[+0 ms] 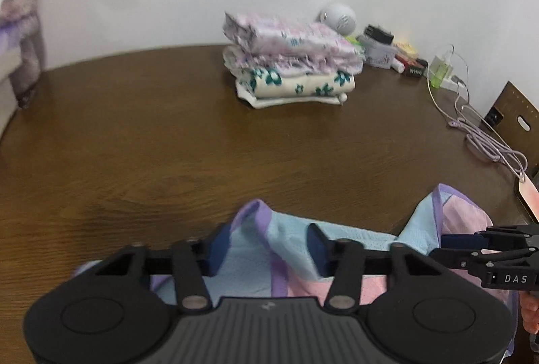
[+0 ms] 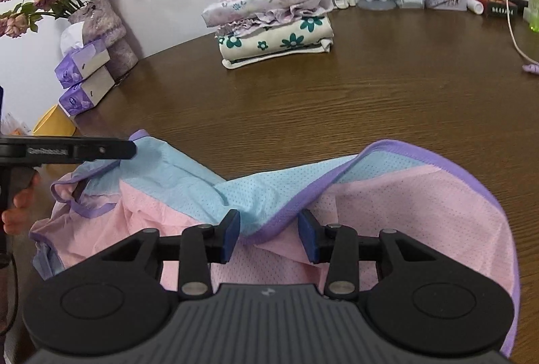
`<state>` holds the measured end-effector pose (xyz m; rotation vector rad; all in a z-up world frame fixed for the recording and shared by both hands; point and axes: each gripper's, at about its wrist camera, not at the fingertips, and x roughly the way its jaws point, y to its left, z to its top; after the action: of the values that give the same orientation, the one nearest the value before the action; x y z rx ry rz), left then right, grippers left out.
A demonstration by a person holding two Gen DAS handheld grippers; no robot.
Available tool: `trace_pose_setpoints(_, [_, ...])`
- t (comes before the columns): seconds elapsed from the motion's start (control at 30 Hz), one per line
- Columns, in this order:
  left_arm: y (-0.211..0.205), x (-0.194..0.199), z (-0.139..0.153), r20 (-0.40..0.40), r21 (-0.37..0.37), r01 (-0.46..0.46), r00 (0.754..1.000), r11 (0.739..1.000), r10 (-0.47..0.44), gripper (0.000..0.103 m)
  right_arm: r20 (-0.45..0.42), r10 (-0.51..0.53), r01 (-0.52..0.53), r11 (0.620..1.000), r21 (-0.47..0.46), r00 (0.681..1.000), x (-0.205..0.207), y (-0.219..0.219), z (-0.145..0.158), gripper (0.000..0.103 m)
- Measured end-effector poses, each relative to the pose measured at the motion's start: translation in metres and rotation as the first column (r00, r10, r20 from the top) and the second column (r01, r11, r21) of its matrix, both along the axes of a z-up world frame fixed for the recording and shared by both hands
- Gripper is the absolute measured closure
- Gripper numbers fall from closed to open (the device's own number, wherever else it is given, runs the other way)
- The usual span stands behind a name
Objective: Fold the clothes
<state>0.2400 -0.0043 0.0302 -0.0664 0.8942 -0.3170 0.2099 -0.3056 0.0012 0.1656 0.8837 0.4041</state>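
Garment (image 2: 404, 205) bunched between both parted tongs, left (image 1: 266, 249), right (image 2: 269, 234); folded stack (image 2: 273, 24), tissue boxes (image 2: 84, 74) beyond.

A perforated mesh cloth is seen in the pastel garment (image 2: 387, 195); the desk (image 2: 370, 94) is finished in glossy grained wood.

Two wrist fisheyes, low and close over the table (image 1: 168, 135), facing the wall — both share the folded stack (image 1: 289, 61).
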Motion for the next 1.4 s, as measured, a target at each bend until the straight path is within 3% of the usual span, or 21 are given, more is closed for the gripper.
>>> trace_pose_setpoints(0.07, [-0.001,0.002,-0.005,-0.014,-0.006,0.013,1.000,1.000,-0.013,0.086,0.005,0.005,-0.005,1.000,0.006,1.000,0.001,0.000,0.001,0.088])
trace_pose_setpoints(0.1, [-0.001,0.003,-0.008,-0.021,-0.010,0.020,1.000,1.000,-0.020,0.093,0.013,0.011,-0.011,1.000,0.011,1.000,0.000,0.000,0.002,0.092])
trace_pose_setpoints(0.2, [0.000,0.001,-0.007,-0.003,-0.017,0.035,0.999,0.999,-0.035,0.098,0.036,0.028,-0.029,0.999,0.024,0.999,-0.001,0.000,0.009,0.096])
trace_pose_setpoints(0.47, [0.002,-0.001,0.004,0.046,-0.035,0.057,0.997,0.998,-0.055,0.100,0.075,0.032,-0.034,0.999,0.028,0.997,0.009,-0.001,0.026,0.099])
trace_pose_setpoints(0.77, [0.005,0.016,0.018,0.086,-0.076,0.004,0.996,0.997,0.002,0.100,0.135,-0.021,0.020,1.000,0.011,0.991,0.040,-0.004,0.047,0.099])
trace_pose_setpoints(1.03, [0.004,0.037,0.006,0.081,-0.090,-0.043,0.995,0.995,0.050,0.099,0.109,-0.083,0.086,0.996,-0.025,0.991,0.085,-0.004,0.039,0.099])
trace_pose_setpoints(1.17, [0.009,0.038,-0.004,0.053,-0.079,-0.030,0.998,0.996,0.034,0.091,0.094,-0.004,0.011,0.997,-0.075,0.996,0.080,0.000,0.026,0.096])
trace_pose_setpoints(1.23, [0.012,0.039,-0.005,0.050,-0.079,-0.031,0.998,0.996,0.035,0.082,0.116,0.069,-0.050,0.986,-0.158,0.991,0.069,0.007,0.023,0.092])
trace_pose_setpoints(1.3, [0.015,0.040,-0.006,0.049,-0.081,-0.032,0.998,0.996,0.036,0.077,0.137,0.159,-0.120,0.959,-0.255,0.978,0.058,0.016,0.019,0.078])
trace_pose_setpoints(1.33, [0.016,0.042,-0.007,0.048,-0.080,-0.035,0.998,0.996,0.039,0.074,0.145,0.205,-0.154,0.940,-0.305,0.968,0.053,0.022,0.017,0.067])
trace_pose_setpoints(1.4, [0.017,0.044,-0.008,0.046,-0.084,-0.039,0.998,0.996,0.043,0.072,0.159,0.295,-0.209,0.888,-0.410,0.942,0.044,0.035,0.011,0.061])
